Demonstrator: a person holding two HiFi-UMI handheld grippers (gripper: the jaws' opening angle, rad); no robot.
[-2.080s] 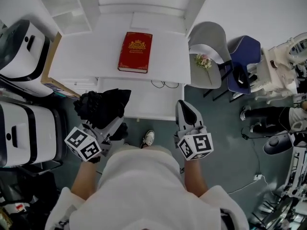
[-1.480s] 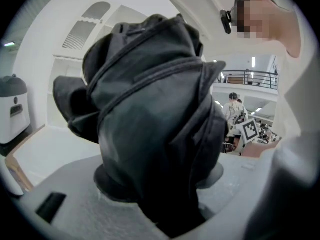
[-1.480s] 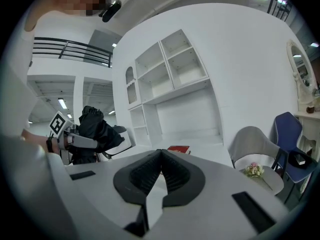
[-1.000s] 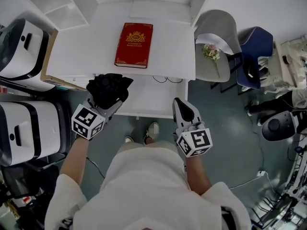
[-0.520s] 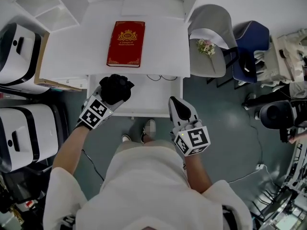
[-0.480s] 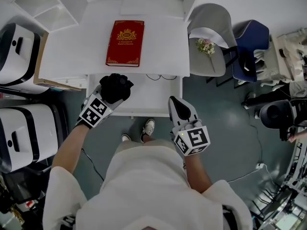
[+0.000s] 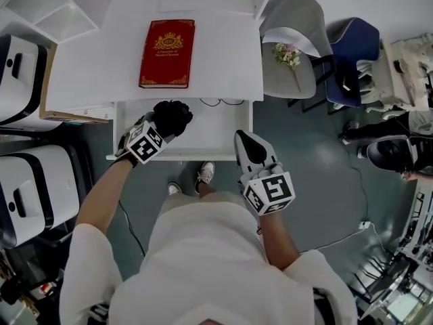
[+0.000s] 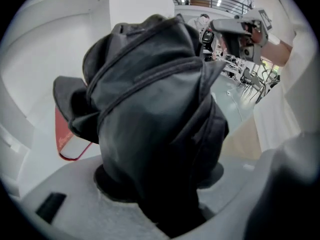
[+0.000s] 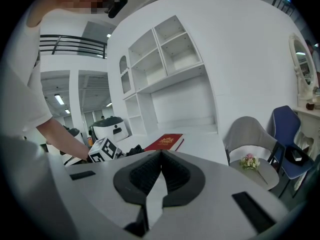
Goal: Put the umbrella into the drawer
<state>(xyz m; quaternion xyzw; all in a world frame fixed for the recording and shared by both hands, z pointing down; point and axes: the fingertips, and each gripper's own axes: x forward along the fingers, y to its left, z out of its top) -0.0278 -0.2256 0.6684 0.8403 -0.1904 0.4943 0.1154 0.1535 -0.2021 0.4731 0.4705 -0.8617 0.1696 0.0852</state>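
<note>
Umbrella (image 8: 150, 114) clamped between left gripper (image 7: 162, 126) fingers (image 8: 65, 201), over drawer (image 7: 216, 131)

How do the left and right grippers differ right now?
Left gripper is clamped on the black folded umbrella; right gripper is shut on nothing. Left gripper hangs over the open drawer; right gripper sits by the drawer's front corner, not over its inside. Shared: each carries a marker cube.
</note>
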